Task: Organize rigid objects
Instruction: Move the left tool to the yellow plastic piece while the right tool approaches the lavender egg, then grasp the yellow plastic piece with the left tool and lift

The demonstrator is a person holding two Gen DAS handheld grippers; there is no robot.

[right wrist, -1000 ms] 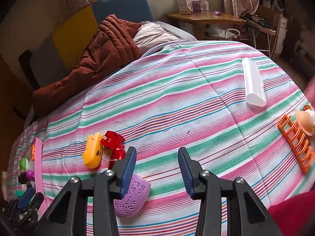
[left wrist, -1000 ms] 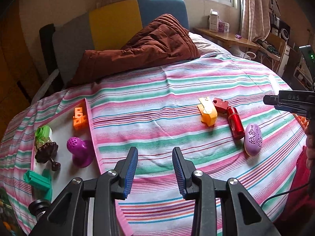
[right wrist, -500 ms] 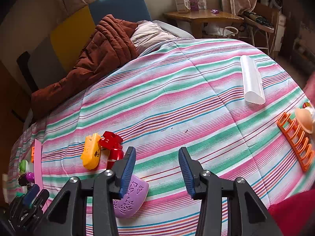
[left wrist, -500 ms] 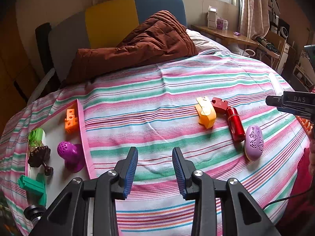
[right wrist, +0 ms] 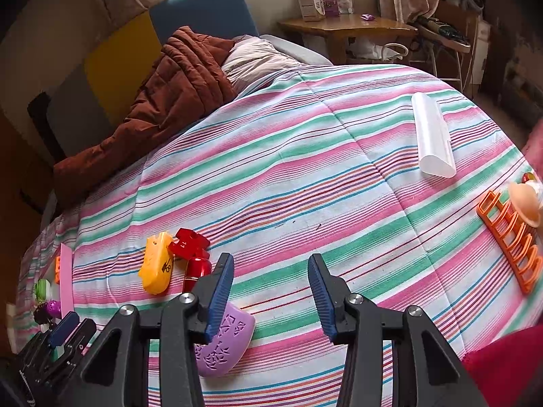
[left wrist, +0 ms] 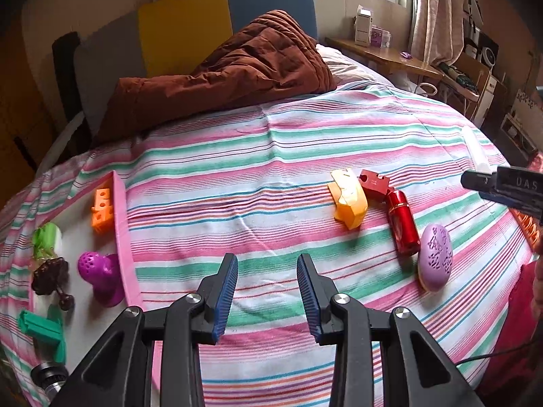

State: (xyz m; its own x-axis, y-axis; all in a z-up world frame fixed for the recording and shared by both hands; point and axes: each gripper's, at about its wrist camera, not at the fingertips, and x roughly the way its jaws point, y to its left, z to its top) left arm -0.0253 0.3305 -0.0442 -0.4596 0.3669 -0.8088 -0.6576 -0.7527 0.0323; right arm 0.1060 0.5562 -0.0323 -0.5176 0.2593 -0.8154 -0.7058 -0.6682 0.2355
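Now 2 tools are in view, and both stand partly open with nothing between their pads. The left tool [left wrist: 266, 293] hangs over the striped bed cover [left wrist: 271, 156], just right of the pink-rimmed tray [left wrist: 119, 210]. The right tool [right wrist: 269, 293] hangs over the same cover further right.

On the cover, in front of the left tool and to its right, lie 4 loose things in 1 close group: 1 yellow piece [left wrist: 349, 199], 1 red block [left wrist: 373, 182], 1 red cylinder [left wrist: 403, 221] and 1 purple oval piece [left wrist: 436, 257]. The cylinder touches the red block at its far end, and its long axis runs away from the camera, tilted a little to the left. The oval piece lies just beside the cylinder's near end, its long axis almost parallel to it. In the right wrist view the oval piece sits partly under the left finger of the right tool.

In the tray I count 1 orange block [left wrist: 101, 209], 1 purple mushroom-shaped piece [left wrist: 101, 271], 1 brown piece [left wrist: 51, 276] and 1 green bracket [left wrist: 44, 330], with 1 light green thing [left wrist: 45, 239] behind. To the right lie 1 white tube [right wrist: 432, 135], pointing away, and 1 orange rack [right wrist: 509, 237].
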